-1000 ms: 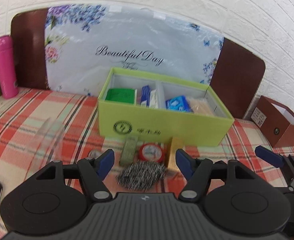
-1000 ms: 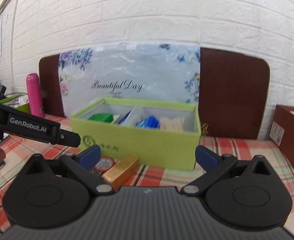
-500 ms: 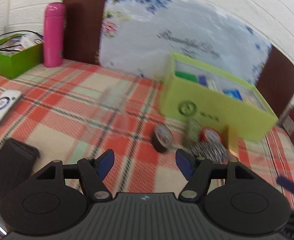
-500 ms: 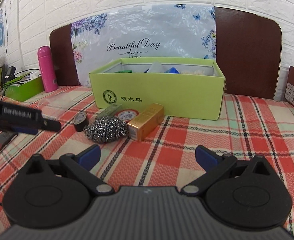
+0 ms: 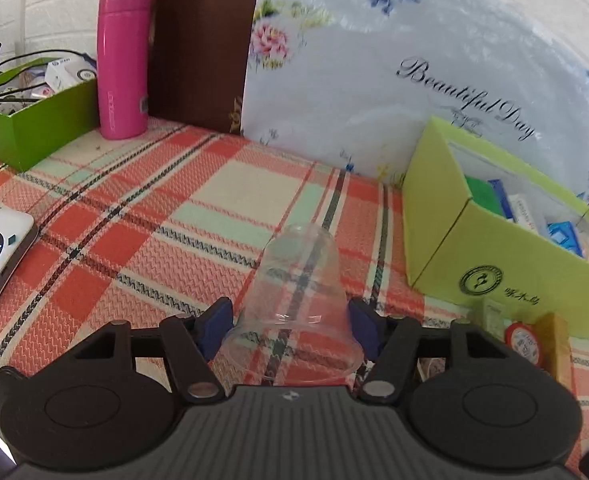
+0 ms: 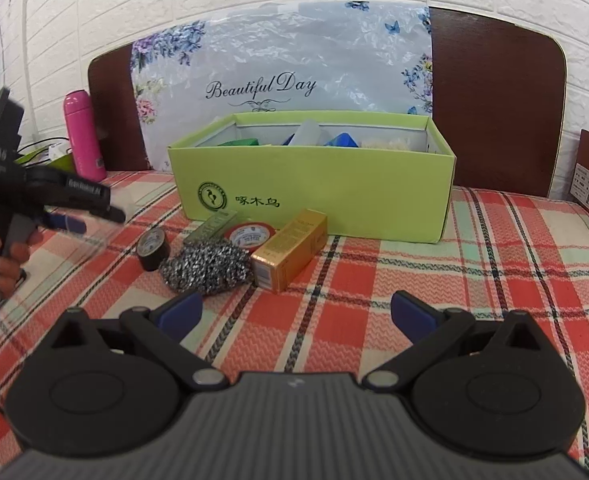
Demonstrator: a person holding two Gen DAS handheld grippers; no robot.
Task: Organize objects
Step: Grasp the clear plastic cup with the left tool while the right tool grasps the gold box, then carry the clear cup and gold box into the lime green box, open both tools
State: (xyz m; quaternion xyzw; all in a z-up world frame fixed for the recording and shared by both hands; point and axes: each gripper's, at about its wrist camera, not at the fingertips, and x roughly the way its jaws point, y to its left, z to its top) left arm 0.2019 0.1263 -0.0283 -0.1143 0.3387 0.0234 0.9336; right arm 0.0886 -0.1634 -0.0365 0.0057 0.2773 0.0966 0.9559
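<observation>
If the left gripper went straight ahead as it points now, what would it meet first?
The clear plastic cup, upside down on the tablecloth, already sits between the open jaws of the left gripper. Its wall would likely touch first; depth is unclear.

Right gripper [image 6: 296, 312] low over the plaid worktop [image 6: 474, 264], fingers [image 6: 182, 312] spread wide, nothing between them. Ahead, a steel scourer [image 6: 206, 266] touching a gold box [image 6: 290, 250], with a black tape roll [image 6: 153, 249] and a red-rimmed tin [image 6: 250, 234] just beside. Behind these, a green organiser box [image 6: 326, 200]. At far left, the left gripper [image 6: 70, 210], hand-held, near a clear cup [image 6: 106, 232]. Pink flask [image 6: 82, 136] by the wall.
</observation>
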